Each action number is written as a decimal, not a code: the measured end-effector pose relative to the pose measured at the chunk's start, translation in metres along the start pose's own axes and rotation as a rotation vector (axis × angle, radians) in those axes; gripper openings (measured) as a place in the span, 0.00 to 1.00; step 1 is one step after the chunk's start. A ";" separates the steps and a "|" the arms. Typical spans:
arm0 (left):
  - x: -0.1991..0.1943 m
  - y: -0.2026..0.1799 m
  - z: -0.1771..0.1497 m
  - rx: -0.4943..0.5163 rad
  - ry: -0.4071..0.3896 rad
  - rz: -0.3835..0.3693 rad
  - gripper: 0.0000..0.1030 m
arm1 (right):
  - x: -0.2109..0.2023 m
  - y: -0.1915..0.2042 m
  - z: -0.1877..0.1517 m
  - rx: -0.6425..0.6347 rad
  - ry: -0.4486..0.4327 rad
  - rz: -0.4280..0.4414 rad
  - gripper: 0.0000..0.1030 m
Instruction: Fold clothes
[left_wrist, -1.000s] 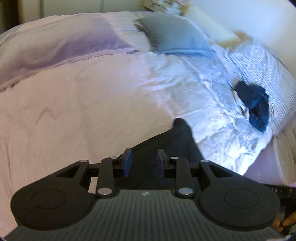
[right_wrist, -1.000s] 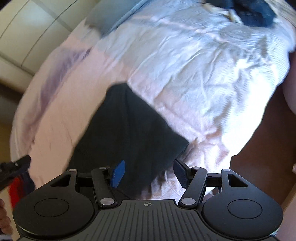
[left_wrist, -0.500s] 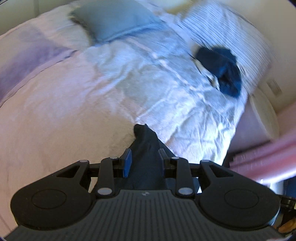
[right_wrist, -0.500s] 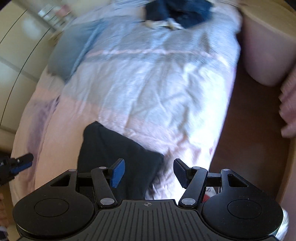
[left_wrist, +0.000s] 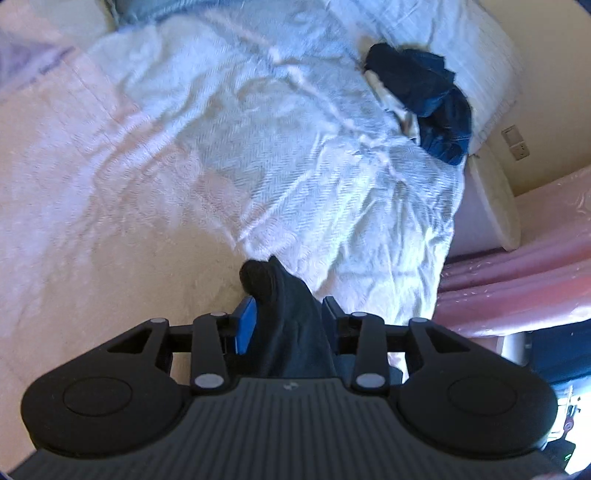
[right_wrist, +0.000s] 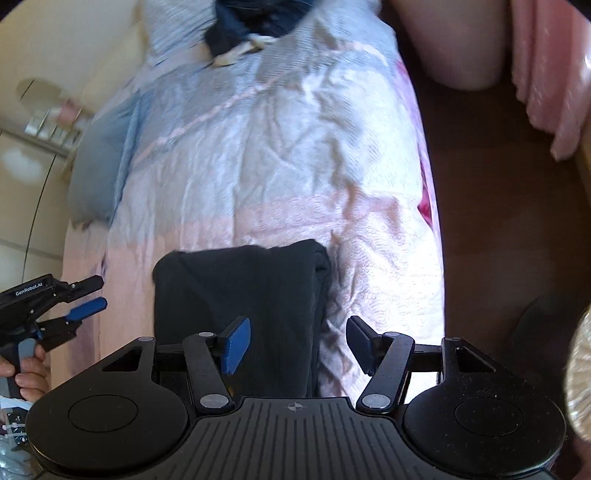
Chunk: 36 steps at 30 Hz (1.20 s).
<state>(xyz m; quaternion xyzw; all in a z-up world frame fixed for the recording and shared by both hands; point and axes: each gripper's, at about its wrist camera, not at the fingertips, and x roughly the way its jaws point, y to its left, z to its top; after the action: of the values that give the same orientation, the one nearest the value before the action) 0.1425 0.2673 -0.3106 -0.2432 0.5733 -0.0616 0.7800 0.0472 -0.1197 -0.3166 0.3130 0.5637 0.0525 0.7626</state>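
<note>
Black garment (right_wrist: 240, 295) lay folded beneath both spread grippers, left (right_wrist: 86, 295) and right (right_wrist: 295, 341); navy clothes (left_wrist: 424, 99) at one o'clock remained unfolded.

Bright daylight glare, soft motion blur, fisheye-warped edges.

Open bedspread (right_wrist: 280, 155) beyond folded black garment (right_wrist: 240, 295); navy clothes heap (left_wrist: 424, 99) far off.

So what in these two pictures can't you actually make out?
- Black garment: its near end is hidden behind the right gripper in the right wrist view.
- Navy clothes pile: crumpled, kind unclear; cut off by the top edge in the right wrist view.
- Shelf items: blurred.
</note>
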 end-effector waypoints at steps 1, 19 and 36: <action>0.010 0.002 0.005 -0.005 0.016 0.000 0.34 | 0.007 -0.005 0.002 0.024 -0.005 -0.002 0.60; 0.100 0.017 0.044 0.050 0.209 -0.017 0.18 | 0.089 -0.044 0.028 0.246 0.034 0.145 0.48; 0.048 0.088 0.030 -0.142 0.021 -0.184 0.23 | 0.095 -0.046 0.020 0.179 0.009 0.160 0.13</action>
<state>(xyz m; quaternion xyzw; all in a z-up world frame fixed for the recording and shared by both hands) 0.1704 0.3359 -0.3853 -0.3487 0.5598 -0.0947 0.7457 0.0866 -0.1233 -0.4162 0.4233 0.5426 0.0640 0.7226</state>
